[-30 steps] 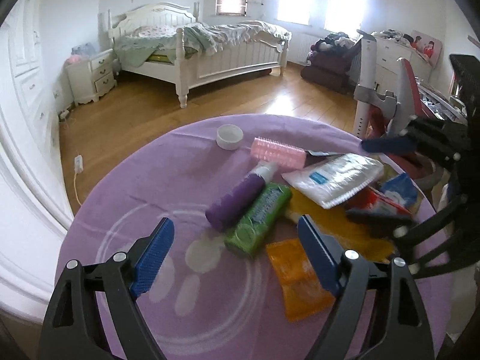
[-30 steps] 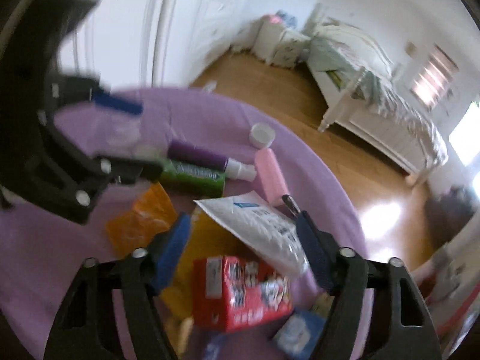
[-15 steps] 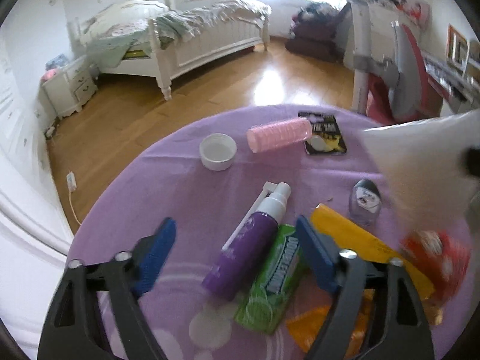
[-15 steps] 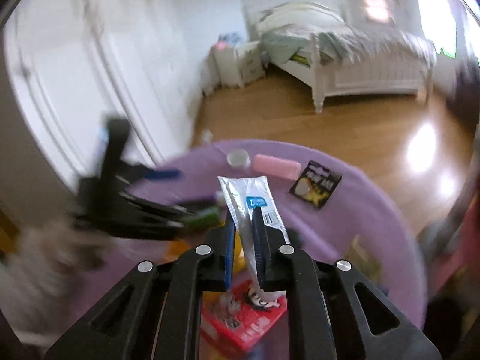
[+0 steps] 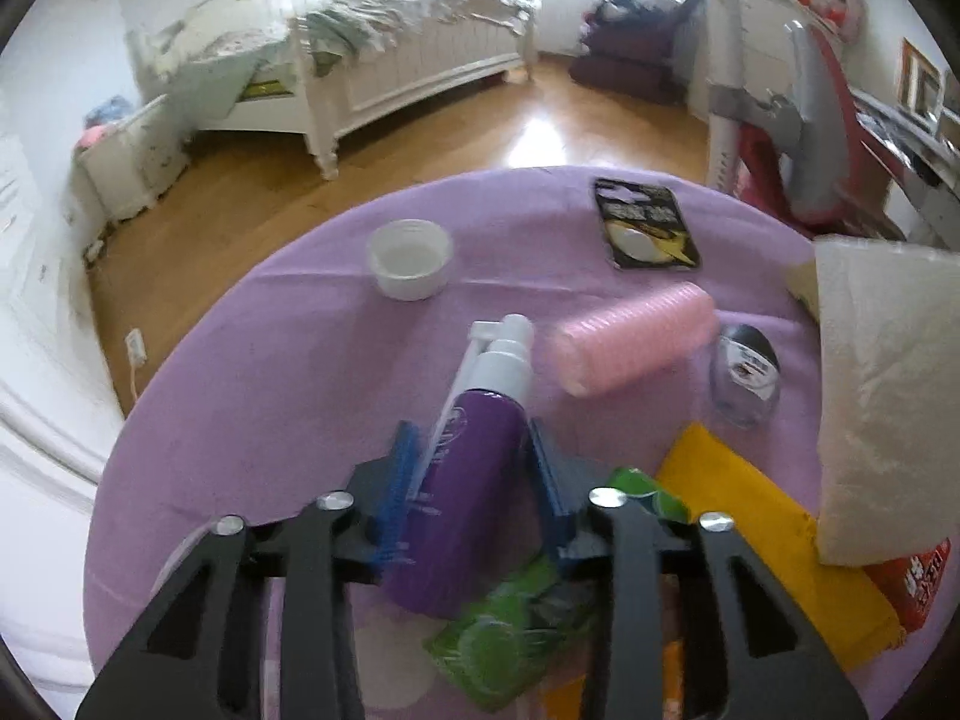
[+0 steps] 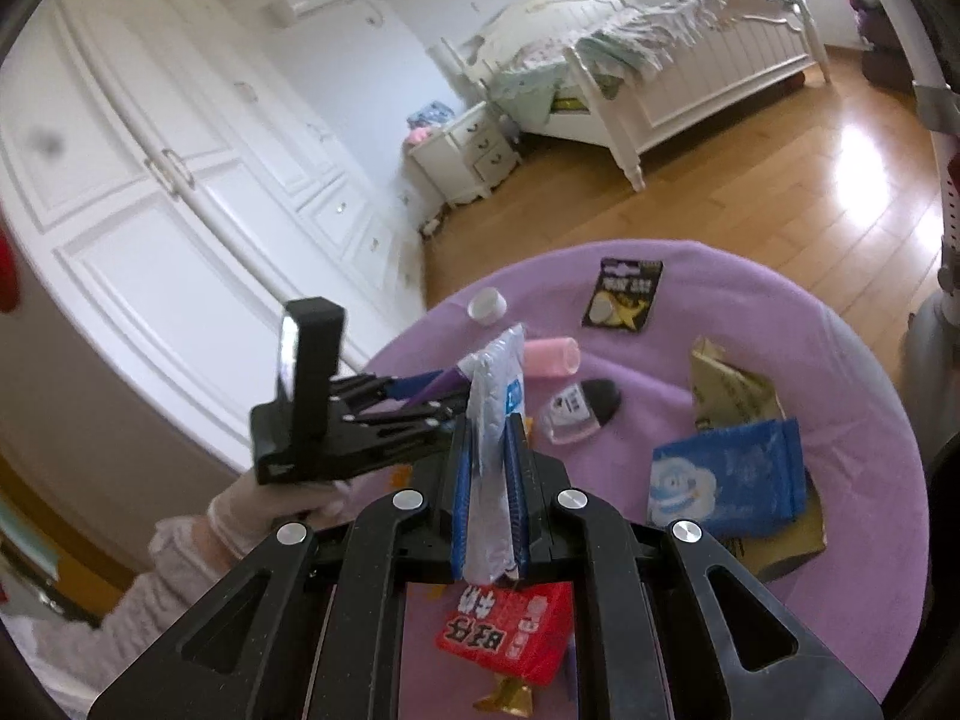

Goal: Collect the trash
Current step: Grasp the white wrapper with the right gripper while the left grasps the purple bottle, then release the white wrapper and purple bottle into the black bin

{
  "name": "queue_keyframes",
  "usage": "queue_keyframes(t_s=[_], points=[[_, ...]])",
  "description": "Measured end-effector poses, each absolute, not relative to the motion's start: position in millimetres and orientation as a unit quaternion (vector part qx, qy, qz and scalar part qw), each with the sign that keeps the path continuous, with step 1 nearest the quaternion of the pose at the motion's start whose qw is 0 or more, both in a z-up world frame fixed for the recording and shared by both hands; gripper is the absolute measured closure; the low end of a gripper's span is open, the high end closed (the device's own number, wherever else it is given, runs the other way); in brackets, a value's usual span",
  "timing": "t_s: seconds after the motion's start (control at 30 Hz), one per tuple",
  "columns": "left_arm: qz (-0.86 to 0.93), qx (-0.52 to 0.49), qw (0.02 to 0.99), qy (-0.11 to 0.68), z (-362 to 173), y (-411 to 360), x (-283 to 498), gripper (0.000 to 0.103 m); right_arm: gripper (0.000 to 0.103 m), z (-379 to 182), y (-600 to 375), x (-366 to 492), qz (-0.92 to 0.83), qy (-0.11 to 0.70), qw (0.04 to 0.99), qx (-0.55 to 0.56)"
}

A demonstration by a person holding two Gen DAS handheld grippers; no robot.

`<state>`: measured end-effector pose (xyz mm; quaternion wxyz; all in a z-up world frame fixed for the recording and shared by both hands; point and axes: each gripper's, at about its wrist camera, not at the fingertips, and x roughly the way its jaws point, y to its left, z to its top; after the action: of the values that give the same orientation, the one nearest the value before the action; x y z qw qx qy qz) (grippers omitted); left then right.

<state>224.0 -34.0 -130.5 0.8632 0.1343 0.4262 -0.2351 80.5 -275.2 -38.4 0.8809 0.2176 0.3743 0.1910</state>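
- The right gripper has its blue fingers pressed flat on a silvery white plastic pouch, held upright above the round bench with its purple cloth.
- The left gripper has its fingers narrowed against both sides of a purple spray bottle, white nozzle pointing toward the bench's far edge; whether the bottle is lifted off the cloth cannot be told.
- A green wrapper lies just under and beside the bottle at the near edge, next to a yellow packet.
- A pink roller sits near the bench's middle, with a small clear bottle with a black cap just beside it.
- A white cup and a black-and-yellow packet rest toward the far edge, well apart.
- A red snack pack lies at the near edge below the right gripper; a blue bag overlaps a tan packet toward the right edge.
- A white bed and wardrobe stand beyond on a wooden floor.
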Motion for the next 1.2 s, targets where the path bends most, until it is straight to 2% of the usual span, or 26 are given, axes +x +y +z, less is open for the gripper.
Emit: queue_keyframes(t_s=[0.13,0.2,0.37,0.4,0.63,0.9,1.2], points=[[-0.210,0.062,0.877,0.428,-127,-9,218,0.076,0.091,-49,-259,85,0.185,0.390,0.878,0.206],[-0.209,0.029,0.886,0.412,-118,3,205,0.077,0.088,-55,-257,91,0.194,0.395,0.870,0.221],[-0.220,-0.007,0.898,0.382,-90,11,176,0.079,0.088,-62,-250,100,0.208,0.389,0.866,0.235],[-0.220,-0.011,0.900,0.376,-85,11,168,0.079,0.093,-60,-249,99,0.207,0.383,0.869,0.236],[-0.254,-0.036,0.906,0.337,-49,-6,129,0.079,0.095,-13,-284,55,0.183,0.299,0.900,0.259],[-0.348,-0.030,0.886,0.306,-18,-93,100,0.078,0.095,38,-359,-25,0.052,0.211,0.949,0.226],[-0.469,-0.002,0.827,0.310,-30,-236,68,0.078,0.095,27,-439,-92,-0.061,0.195,0.950,0.236]])
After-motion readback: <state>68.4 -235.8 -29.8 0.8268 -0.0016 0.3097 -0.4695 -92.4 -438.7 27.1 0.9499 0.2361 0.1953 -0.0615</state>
